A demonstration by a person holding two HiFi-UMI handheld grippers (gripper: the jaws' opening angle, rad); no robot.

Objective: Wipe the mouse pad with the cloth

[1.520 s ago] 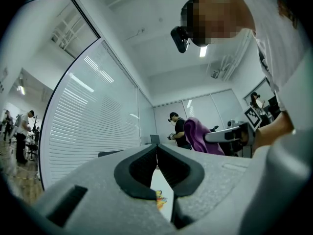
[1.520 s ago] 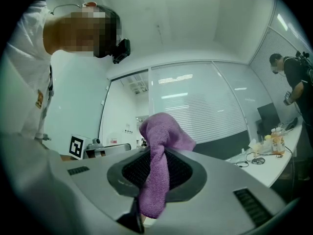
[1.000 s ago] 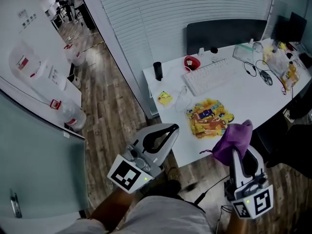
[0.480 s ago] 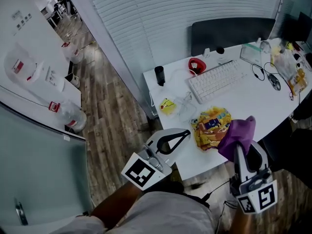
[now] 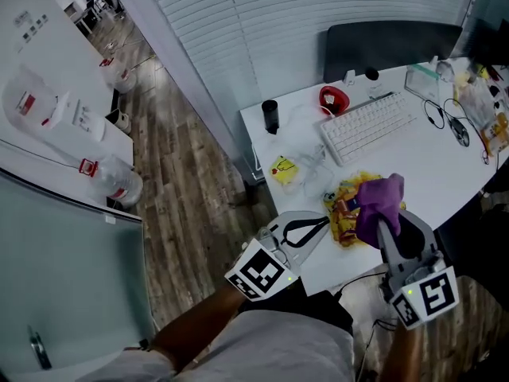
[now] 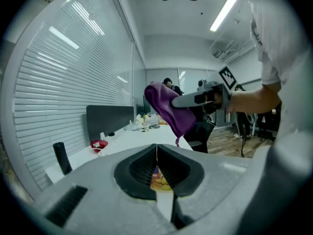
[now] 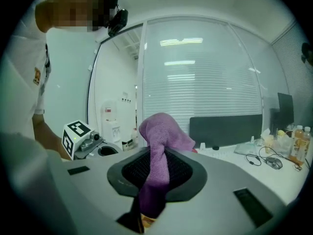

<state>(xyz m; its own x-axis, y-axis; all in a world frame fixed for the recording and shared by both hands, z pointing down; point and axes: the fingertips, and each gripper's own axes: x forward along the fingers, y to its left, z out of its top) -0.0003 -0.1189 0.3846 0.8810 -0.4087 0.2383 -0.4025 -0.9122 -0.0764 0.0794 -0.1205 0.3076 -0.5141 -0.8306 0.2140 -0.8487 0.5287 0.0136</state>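
Note:
The mouse pad [image 5: 343, 207], printed in yellow and orange, lies near the front edge of the white table [image 5: 413, 165]. Over its right part hangs a purple cloth [image 5: 378, 203], with my right gripper [image 5: 382, 228] shut on it. The right gripper view shows the cloth [image 7: 158, 146] pinched between the jaws and bunched above them. My left gripper [image 5: 319, 224] sits at the table's front edge just left of the pad, shut with nothing in it. In the left gripper view its jaws [image 6: 156, 153] meet, a strip of the pad [image 6: 157, 179] shows below, and the cloth [image 6: 168, 106] hangs ahead.
A white keyboard [image 5: 371, 125], a red object [image 5: 335, 99], a black cylinder [image 5: 271, 115] and a yellow packet [image 5: 284, 168] lie on the table behind the pad. Cables [image 5: 445, 122] and clutter fill the right end. A dark chair back [image 5: 390, 42] stands behind.
Both grippers have moved in toward the table. The cloth now hangs over the pad's right part, and the left gripper has come up to the table's edge beside the pad.

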